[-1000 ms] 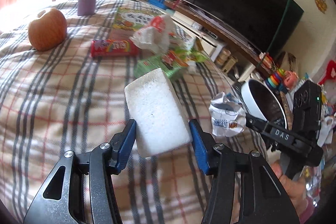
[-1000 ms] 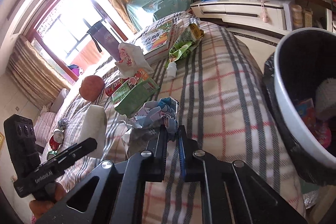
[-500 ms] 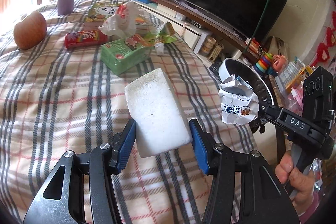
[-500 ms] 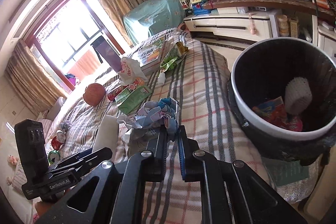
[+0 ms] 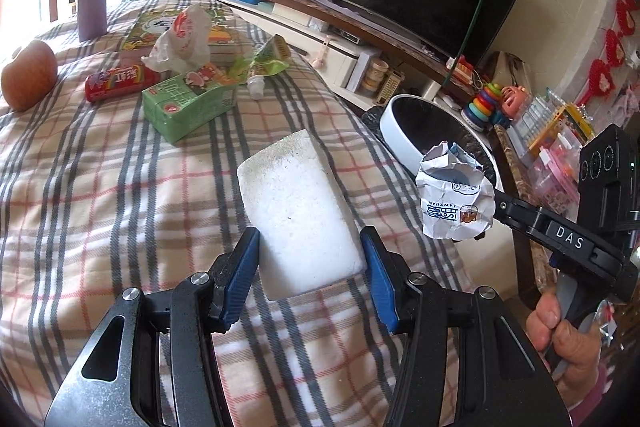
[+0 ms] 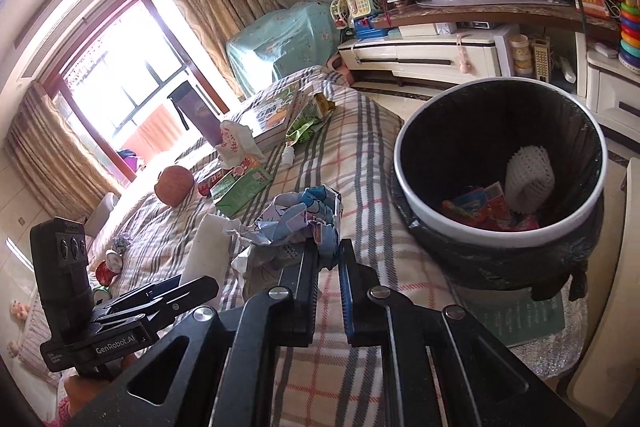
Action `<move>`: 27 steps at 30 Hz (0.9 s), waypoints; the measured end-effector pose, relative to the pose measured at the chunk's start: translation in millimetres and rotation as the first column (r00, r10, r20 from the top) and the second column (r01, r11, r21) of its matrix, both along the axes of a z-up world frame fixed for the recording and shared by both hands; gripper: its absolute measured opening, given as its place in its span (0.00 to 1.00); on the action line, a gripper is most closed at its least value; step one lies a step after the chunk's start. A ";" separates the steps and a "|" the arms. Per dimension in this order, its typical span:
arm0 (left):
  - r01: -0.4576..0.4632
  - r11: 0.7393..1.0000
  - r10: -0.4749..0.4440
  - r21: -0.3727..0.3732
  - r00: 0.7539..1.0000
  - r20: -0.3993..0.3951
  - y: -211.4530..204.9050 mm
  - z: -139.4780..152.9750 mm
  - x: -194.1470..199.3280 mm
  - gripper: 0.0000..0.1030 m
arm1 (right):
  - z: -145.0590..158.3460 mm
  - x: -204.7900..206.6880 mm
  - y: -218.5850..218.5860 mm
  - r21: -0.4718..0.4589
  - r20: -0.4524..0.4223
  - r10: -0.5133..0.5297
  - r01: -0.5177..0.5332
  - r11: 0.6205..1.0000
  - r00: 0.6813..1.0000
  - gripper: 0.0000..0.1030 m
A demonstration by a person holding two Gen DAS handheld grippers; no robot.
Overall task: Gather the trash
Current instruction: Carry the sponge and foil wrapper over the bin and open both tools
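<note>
My left gripper (image 5: 310, 251) is shut on a white foam block (image 5: 298, 211) and holds it above the plaid bed (image 5: 120, 187). My right gripper (image 6: 329, 255) is shut on a crumpled white and blue wrapper (image 6: 296, 223), which also shows in the left wrist view (image 5: 454, 201). The wrapper hangs near the bed's edge, left of the black-lined trash bin (image 6: 500, 239), which holds red wrappers and a white foam net. The bin (image 5: 404, 131) lies beyond the wrapper in the left wrist view.
On the bed lie a green carton (image 5: 188, 103), a red packet (image 5: 120, 83), a white plastic bag (image 5: 180, 39), a green wrapper (image 5: 264, 61), a book (image 5: 160, 27), an apple (image 5: 28, 75) and a purple bottle (image 5: 92, 3). A TV stand (image 6: 440, 55) stands behind the bin.
Both grippers have moved with their loads toward the bed's edge and the bin. The bin has come fully into the right wrist view, and its contents now show.
</note>
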State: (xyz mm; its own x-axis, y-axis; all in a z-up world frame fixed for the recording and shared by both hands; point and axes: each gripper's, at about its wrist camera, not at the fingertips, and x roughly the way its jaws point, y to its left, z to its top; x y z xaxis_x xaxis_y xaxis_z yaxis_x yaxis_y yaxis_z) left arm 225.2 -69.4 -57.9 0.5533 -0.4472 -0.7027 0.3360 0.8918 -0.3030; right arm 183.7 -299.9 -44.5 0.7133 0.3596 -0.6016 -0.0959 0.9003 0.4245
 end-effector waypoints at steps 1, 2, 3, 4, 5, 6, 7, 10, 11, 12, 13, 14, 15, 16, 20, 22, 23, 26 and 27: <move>0.006 1.000 -0.006 -0.001 1.000 0.001 -2.2 0.6 -0.1 0.49 | 0.7 -1.5 -3.0 -0.001 0.003 -0.007 0.007 1.000 1.000 0.09; 0.013 1.000 -0.013 0.000 1.000 0.002 -4.3 0.8 0.2 0.49 | 1.4 -3.1 -6.4 -0.002 0.005 -0.012 0.012 1.000 1.000 0.09; 0.020 1.000 -0.020 0.002 1.000 0.002 -6.8 1.2 0.3 0.49 | 2.1 -4.8 -9.8 -0.004 0.008 -0.018 0.018 1.000 1.000 0.09; 0.027 1.000 -0.027 0.005 1.000 0.003 -9.6 1.5 0.5 0.49 | 2.6 -6.1 -12.5 -0.004 0.010 -0.024 0.024 1.000 1.000 0.09; 0.036 0.999 -0.036 0.010 0.999 0.005 -13.6 2.0 0.1 0.49 | 3.1 -7.6 -16.5 -0.003 0.013 -0.032 0.033 0.999 0.999 0.09; 0.046 0.999 -0.046 0.013 0.999 0.005 -17.7 2.5 -0.3 0.49 | 3.5 -8.8 -19.4 -0.002 0.014 -0.038 0.038 0.999 0.999 0.09; 0.053 0.998 -0.054 0.014 0.999 0.006 -21.0 3.1 -0.8 0.49 | 3.6 -10.0 -22.9 -0.001 0.014 -0.046 0.046 0.999 0.999 0.09; 0.079 0.997 -0.079 0.017 0.997 0.008 -32.9 5.6 -1.5 0.49 | 3.4 -14.4 -32.6 0.001 0.015 -0.064 0.064 0.998 0.998 0.09; 0.086 0.996 -0.086 0.019 0.996 0.008 -36.0 6.3 -1.8 0.49 | 3.3 -15.9 -35.0 0.003 0.015 -0.070 0.070 0.998 0.997 0.09; 0.094 0.995 -0.094 0.021 0.996 0.008 -39.9 6.9 -1.9 0.49 | 3.4 -16.3 -36.7 0.003 0.015 -0.073 0.073 0.997 0.997 0.09; 0.100 0.995 -0.100 0.024 0.995 0.008 -43.1 7.3 -2.1 0.49 | 3.3 -17.6 -39.5 0.004 0.015 -0.079 0.079 0.997 0.997 0.09; 0.108 0.994 -0.108 0.026 0.994 0.008 -47.5 8.1 -2.2 0.49 | 3.2 -18.5 -42.6 0.004 0.016 -0.083 0.083 0.997 0.996 0.09; 0.115 0.993 -0.115 0.028 0.993 0.009 -51.0 8.7 -2.4 0.49 | 2.8 -19.8 -46.0 0.007 0.016 -0.088 0.088 0.996 0.996 0.09; 0.121 0.992 -0.122 0.030 0.993 0.009 -54.5 9.2 -2.5 0.49 | 2.6 -20.9 -48.9 0.010 0.016 -0.092 0.092 0.996 0.996 0.09; 0.143 0.989 -0.144 0.038 0.989 0.014 -66.9 10.9 -2.7 0.49 | 2.9 -24.8 -60.6 0.011 0.018 -0.116 0.116 0.993 0.993 0.09; 0.153 0.987 -0.154 0.041 0.988 0.016 -73.0 11.7 -2.6 0.49 | 3.3 -26.0 -65.7 0.013 0.020 -0.127 0.126 0.992 0.992 0.09; 0.157 0.987 -0.158 0.042 0.987 0.016 -75.6 12.6 -2.0 0.49 | 3.3 -26.4 -68.6 0.013 0.021 -0.132 0.132 0.991 0.991 0.09; 0.170 0.984 -0.171 0.046 0.985 0.020 -83.4 15.0 -0.4 0.49 | 3.5 -27.2 -75.8 0.014 0.022 -0.144 0.144 0.990 0.989 0.09; 0.175 0.983 -0.176 0.048 0.984 0.022 -86.2 15.9 0.0 0.49 | 3.4 -27.2 -78.2 0.013 0.023 -0.147 0.147 0.989 0.989 0.09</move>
State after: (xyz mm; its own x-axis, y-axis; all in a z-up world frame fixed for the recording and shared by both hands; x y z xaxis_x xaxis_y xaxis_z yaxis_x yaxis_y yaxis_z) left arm 225.2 -155.6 -42.0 0.4878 -0.5069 -0.7108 0.4958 0.8310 -0.2524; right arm 156.6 -378.1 -41.1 0.7728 0.2568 -0.5803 0.0268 0.9005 0.4341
